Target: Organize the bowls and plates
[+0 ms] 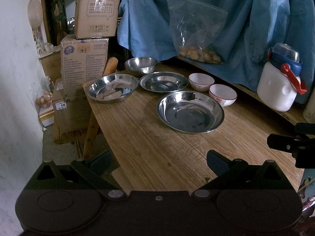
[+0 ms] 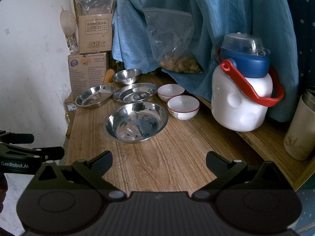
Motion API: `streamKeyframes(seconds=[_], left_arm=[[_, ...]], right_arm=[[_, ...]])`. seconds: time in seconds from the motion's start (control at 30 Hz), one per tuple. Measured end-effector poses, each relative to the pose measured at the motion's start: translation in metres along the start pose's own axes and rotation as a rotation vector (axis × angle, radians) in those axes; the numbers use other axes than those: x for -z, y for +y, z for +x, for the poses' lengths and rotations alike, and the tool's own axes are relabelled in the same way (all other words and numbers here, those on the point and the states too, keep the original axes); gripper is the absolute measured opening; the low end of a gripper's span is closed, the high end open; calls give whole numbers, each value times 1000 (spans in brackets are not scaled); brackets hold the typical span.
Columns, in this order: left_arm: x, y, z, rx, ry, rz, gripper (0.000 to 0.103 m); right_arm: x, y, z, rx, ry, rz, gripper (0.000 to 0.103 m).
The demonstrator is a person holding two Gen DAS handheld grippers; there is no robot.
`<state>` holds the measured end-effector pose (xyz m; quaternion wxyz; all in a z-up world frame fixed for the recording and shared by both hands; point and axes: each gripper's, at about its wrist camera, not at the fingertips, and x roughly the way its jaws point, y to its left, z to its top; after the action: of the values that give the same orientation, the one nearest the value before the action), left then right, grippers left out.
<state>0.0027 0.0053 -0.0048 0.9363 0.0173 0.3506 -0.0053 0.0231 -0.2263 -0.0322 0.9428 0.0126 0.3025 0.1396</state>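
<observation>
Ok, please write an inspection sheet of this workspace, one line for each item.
Surface: wooden table, bare in front.
Job's things: three steel plates, one steel bowl, two white bowls, all apart, none stacked.
Clutter: white jug, bag of food, tan cup.
Grippers: left gripper and right gripper open, empty.
Cables: nothing seen.
Surroundings: blue cloth, cardboard boxes, white wall.

We see a cluttered home storage corner, stacked cardboard boxes (image 1: 92, 19), hanging blue garment (image 2: 216, 19), steel plates (image 1: 190, 111) on a wooden tabletop (image 1: 157, 147)
</observation>
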Motion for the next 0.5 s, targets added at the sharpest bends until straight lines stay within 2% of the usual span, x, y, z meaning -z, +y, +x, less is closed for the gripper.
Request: streamKeyframes(seconds=[0.5], left_arm=[[3,5,0,10,10,-8,102]], right_arm=[[2,0,-2,4,3,0,103]])
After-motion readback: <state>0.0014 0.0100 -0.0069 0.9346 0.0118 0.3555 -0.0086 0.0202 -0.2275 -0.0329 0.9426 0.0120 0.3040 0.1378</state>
